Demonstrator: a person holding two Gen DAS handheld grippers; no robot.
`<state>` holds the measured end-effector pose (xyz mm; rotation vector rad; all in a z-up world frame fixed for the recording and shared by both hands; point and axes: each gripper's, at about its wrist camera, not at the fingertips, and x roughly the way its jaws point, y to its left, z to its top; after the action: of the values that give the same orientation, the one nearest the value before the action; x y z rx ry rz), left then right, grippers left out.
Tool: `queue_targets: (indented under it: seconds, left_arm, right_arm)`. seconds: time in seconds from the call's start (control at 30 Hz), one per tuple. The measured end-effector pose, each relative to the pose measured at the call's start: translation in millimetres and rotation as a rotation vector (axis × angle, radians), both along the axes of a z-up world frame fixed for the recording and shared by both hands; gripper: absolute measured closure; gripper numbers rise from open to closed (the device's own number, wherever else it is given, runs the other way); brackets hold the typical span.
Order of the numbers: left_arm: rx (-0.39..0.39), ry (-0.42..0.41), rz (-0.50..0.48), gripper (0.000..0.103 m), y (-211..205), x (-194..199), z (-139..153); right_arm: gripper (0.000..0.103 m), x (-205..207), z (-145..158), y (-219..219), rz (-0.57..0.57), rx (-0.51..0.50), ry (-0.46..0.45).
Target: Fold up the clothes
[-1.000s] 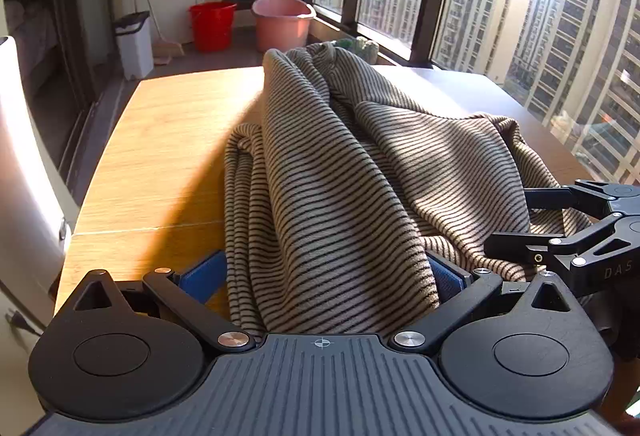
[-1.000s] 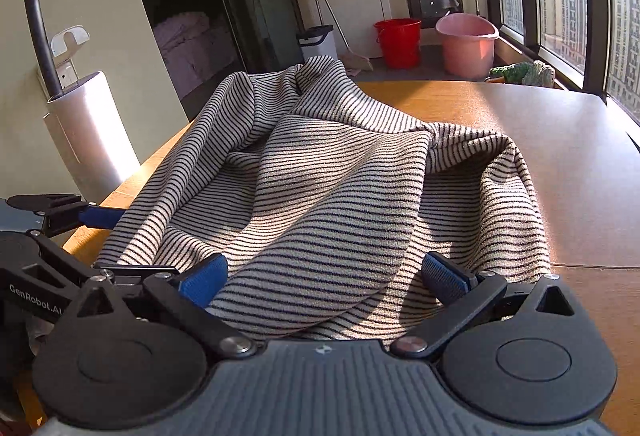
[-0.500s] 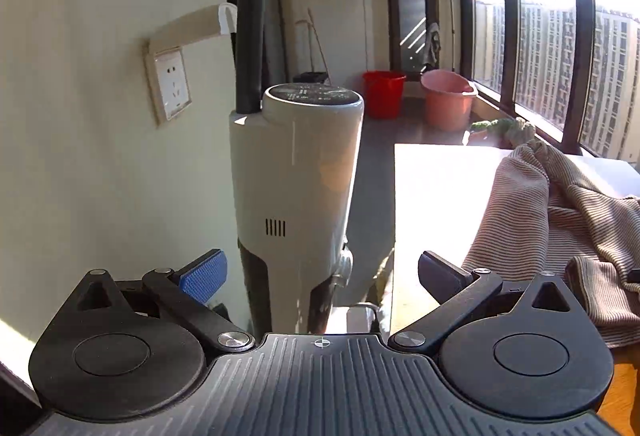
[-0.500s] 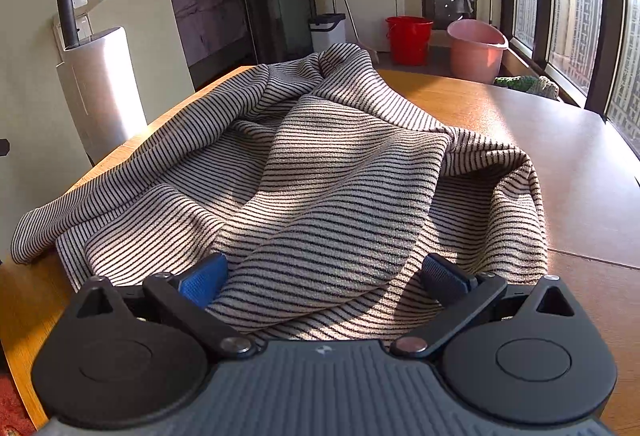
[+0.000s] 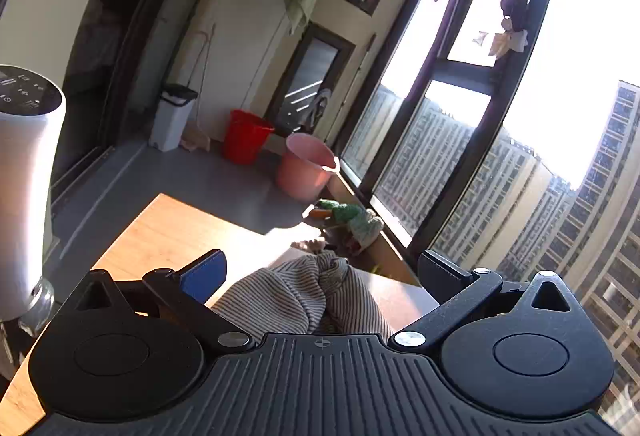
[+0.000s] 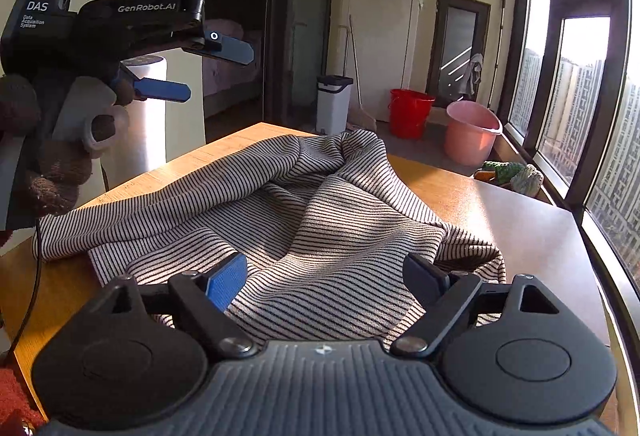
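A grey shirt with thin black stripes (image 6: 320,220) lies crumpled on the wooden table (image 6: 504,220). My right gripper (image 6: 324,282) hovers low over the shirt's near edge. Its jaws are closing with striped cloth lying between the blue pads, and I see no pinch on it. My left gripper (image 6: 208,69) hangs in the air at the upper left, held by a gloved hand (image 6: 52,163), open and empty. In the rolled left wrist view, the left gripper (image 5: 324,274) is spread wide above the far hump of the shirt (image 5: 304,300) and the table (image 5: 168,232).
A white tower appliance (image 6: 148,139) stands off the table's left edge. A white bin (image 6: 334,103), a red bucket (image 6: 410,111) and a pink bucket (image 6: 472,131) sit on the floor beyond. A green cloth (image 6: 512,171) lies by the windows on the right.
My left gripper let go of the shirt, swung left past the white appliance, then rose and rolled. The shirt's left side dropped onto the table. My right gripper lifted slightly and its jaws narrowed.
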<state>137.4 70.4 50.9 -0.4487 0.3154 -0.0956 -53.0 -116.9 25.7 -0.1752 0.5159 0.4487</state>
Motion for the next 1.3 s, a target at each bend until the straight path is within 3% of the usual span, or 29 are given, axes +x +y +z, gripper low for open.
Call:
queue_targets:
  seconds: [0.1,0.17,0.2,0.27,0.3,0.33,0.4,0.47,0.5,0.6,0.73,0.8,0.9,1.03,1.13,1.2,1.3]
  left_arm:
    - [-0.027,-0.105,0.312,0.000,-4,-4,0]
    - [-0.013,-0.137,0.441,0.000,-6,-9,2]
    - [0.008,-0.131,0.427,0.000,-7,-8,3]
    - [0.090,-0.099,0.298,0.000,-9,-3,4]
    - [0.147,-0.090,0.211,0.000,-10,0,4]
    - [0.206,-0.077,0.120,0.000,-11,3,3]
    - [0.319,-0.007,-0.093,0.000,-12,9,1]
    - [0.386,0.080,-0.246,0.000,-11,16,-6]
    - [0.410,0.122,-0.301,0.000,-10,18,-10]
    - [0.444,0.165,-0.323,0.000,-9,15,-28]
    - [0.477,0.189,-0.320,0.000,-10,14,-40]
    - [0.487,0.201,-0.322,0.000,-11,9,-46]
    - [0.490,0.199,-0.322,0.000,-12,2,-49]
    - [0.464,0.211,-0.306,0.000,-13,7,-52]
    - [0.440,0.209,-0.293,0.000,-15,14,-49]
    - [0.431,0.198,-0.287,0.000,-17,14,-48]
    - [0.433,0.188,-0.286,0.000,-20,16,-48]
  right_arm:
    - [0.020,6,-10,4,-0.009,0.029,0.054]
    - [0.020,11,-19,9,-0.028,0.030,0.078]
    - [0.019,13,-23,12,-0.034,0.021,0.084]
    - [0.019,14,-28,19,-0.036,-0.024,0.075]
    - [0.024,14,-29,21,-0.032,-0.057,0.062]
    - [0.030,15,-27,19,-0.024,-0.064,0.058]
    - [0.070,17,-19,8,-0.005,-0.049,0.066]
    - [0.083,21,-7,-6,-0.016,-0.052,0.055]
    - [0.085,22,0,-12,-0.031,-0.074,0.031]
    - [0.087,30,20,-32,-0.119,-0.163,-0.069]
    - [0.091,51,43,-63,-0.317,-0.271,-0.222]
    - [0.091,65,51,-83,-0.384,-0.256,-0.226]
    - [0.091,75,60,-115,-0.414,-0.094,-0.152]
    - [0.075,71,62,-134,-0.418,0.056,-0.119]
    - [0.067,66,57,-123,-0.342,0.090,-0.114]
    - [0.053,64,51,-110,-0.275,0.103,-0.107]
    - [0.050,64,39,-85,-0.165,0.112,-0.084]
